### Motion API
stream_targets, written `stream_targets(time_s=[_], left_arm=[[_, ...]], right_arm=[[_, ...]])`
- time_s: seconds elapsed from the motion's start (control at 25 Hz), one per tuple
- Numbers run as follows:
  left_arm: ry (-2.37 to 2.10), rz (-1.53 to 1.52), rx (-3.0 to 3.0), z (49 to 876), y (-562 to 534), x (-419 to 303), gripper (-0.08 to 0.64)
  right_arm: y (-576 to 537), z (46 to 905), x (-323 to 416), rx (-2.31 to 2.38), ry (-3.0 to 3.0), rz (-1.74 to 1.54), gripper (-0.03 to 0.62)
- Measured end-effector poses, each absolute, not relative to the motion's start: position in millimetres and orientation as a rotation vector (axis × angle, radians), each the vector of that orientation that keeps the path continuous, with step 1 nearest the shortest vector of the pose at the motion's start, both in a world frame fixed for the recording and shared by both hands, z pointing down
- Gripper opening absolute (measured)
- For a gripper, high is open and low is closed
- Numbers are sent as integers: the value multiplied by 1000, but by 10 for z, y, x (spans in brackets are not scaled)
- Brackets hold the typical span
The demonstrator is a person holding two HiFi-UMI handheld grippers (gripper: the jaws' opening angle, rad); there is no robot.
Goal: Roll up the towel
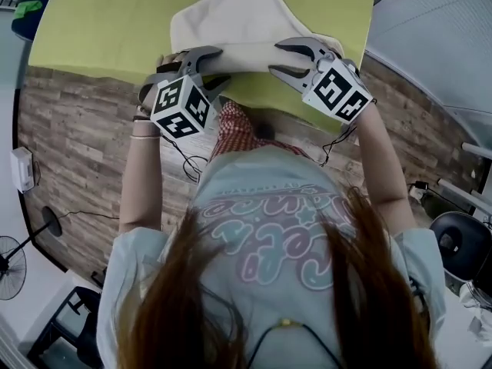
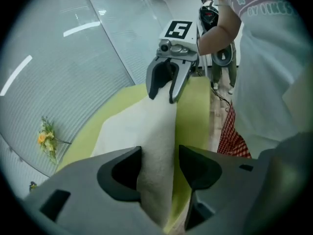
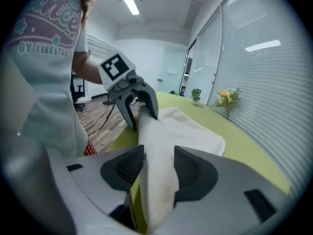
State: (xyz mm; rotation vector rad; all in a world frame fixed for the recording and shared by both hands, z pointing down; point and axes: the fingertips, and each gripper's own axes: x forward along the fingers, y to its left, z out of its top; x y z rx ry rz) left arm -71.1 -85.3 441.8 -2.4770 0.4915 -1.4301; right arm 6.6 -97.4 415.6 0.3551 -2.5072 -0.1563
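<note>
Shirt (image 3: 39, 48) print reads "BY LIKES" (partly cut); left tool (image 2: 160, 153) gapes around the towel (image 2: 146, 126), right tool (image 3: 159, 153) clamps it, on lime worktop (image 1: 115, 21).

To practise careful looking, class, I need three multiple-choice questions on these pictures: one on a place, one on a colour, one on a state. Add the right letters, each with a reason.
1. Where does the towel lie?
A in a basket
B on the yellow-green table cover
C on a metal shelf

2. What colour is the towel?
A white
B red
C black

3. How do the right gripper's jaws stand?
A shut together, empty
B around a cup
C around a fold of the towel

Answers:
1. B, green cover shows on both sides of it.
2. A, it looks white in every view.
3. C, the right gripper view shows cloth filling the gap.
</note>
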Motion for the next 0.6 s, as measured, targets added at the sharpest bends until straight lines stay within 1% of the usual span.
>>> stream_targets(time_s=[0.08,0.12,0.24,0.28,0.48,0.6], left_arm=[[479,-1439,-2486,4432,-868,-709,219],[476,-1437,-2492,4429,-881,-709,219],[488,-1423,-2493,4422,-905,-734,219],[499,-1412,-2483,4416,-912,-738,219],[577,-1375,-2285,4368,-929,-849,225],[586,-1364,-2306,4335,-874,-926,225]], right_arm=[[-925,3959,127,373,-2604,-129,230],[-893,3889,182,382,-2622,-145,239],[-787,4014,393,357,-2473,-314,239],[-764,4099,451,342,-2419,-359,230],[-855,4218,580,407,-2317,-501,230],[-882,4218,680,414,-2289,-508,230]])
